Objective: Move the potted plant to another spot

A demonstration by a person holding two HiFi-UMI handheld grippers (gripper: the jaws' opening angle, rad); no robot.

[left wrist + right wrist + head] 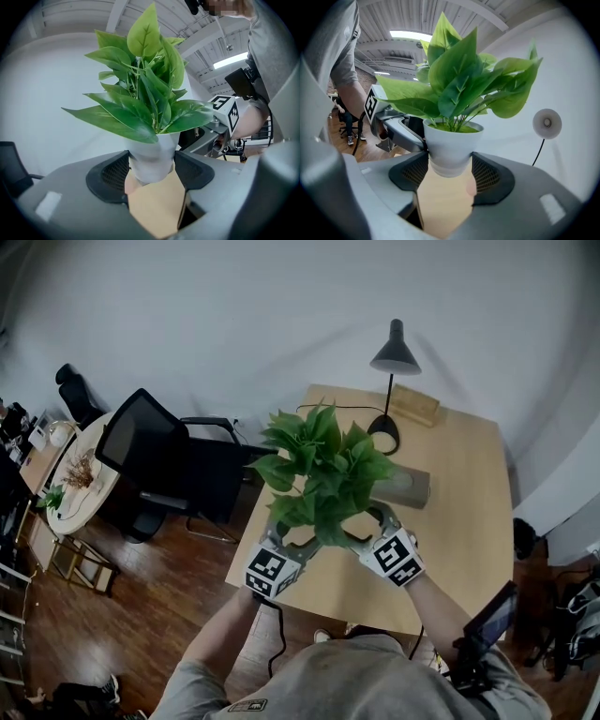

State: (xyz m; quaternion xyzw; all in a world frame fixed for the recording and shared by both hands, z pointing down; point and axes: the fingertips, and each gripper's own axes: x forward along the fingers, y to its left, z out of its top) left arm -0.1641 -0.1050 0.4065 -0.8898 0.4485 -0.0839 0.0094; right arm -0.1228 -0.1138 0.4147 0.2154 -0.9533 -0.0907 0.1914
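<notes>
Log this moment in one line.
left gripper: shut on potted plant | right gripper: shut on it | plant: upright, above table

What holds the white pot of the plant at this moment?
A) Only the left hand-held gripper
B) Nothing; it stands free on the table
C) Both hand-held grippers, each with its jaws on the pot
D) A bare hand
C: the left hand-held gripper and the right hand-held gripper each have their jaws pressed against the sides of the white pot.
</notes>
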